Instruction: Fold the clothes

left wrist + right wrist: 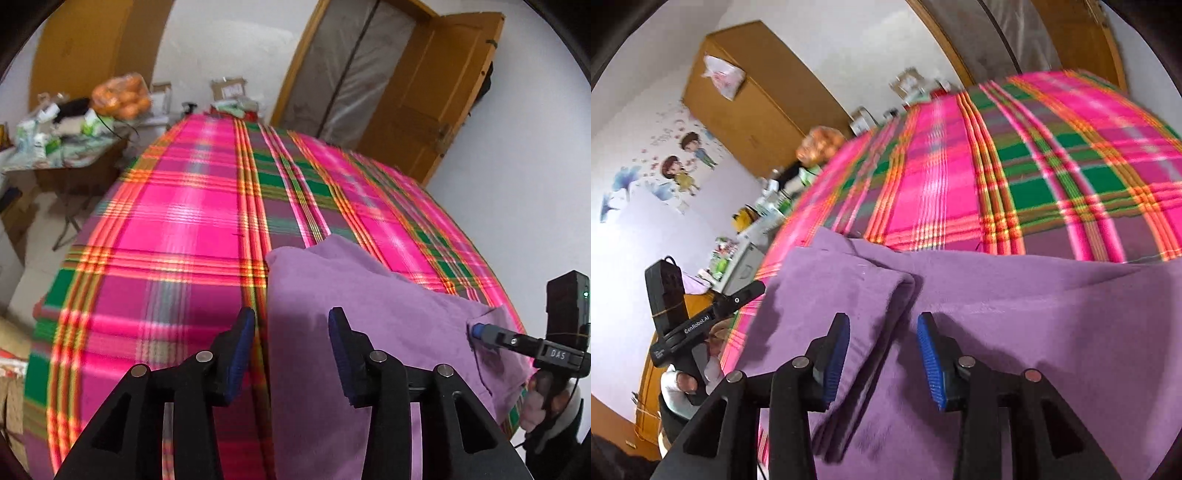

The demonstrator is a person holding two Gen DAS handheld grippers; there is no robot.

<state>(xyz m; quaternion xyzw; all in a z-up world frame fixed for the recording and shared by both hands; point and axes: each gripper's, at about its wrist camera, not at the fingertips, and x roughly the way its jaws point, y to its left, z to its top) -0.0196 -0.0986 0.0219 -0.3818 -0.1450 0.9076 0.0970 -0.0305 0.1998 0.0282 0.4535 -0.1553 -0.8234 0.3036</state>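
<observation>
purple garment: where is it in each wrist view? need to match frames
Left wrist: purple fabric garment fills lower right, from centre to the right gripper at its far edge.
Right wrist: it spans the bottom half, a folded flap left of centre.
Shared landmark: pink-and-green plaid bedspread beneath.

black hand-held gripper (pixel 291 332), ribbed blue pads (pixel 242 354)

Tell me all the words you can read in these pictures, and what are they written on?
"DAS" – white letters on the black body of the right gripper, seen from the left wrist camera.
"GenRobot.AI" – white letters on the black body of the left gripper, seen from the right wrist camera.
A smaller white mark lower on that same body is too blurred to read.
The labels on the cardboard boxes behind the bed are too blurred to read.
</observation>
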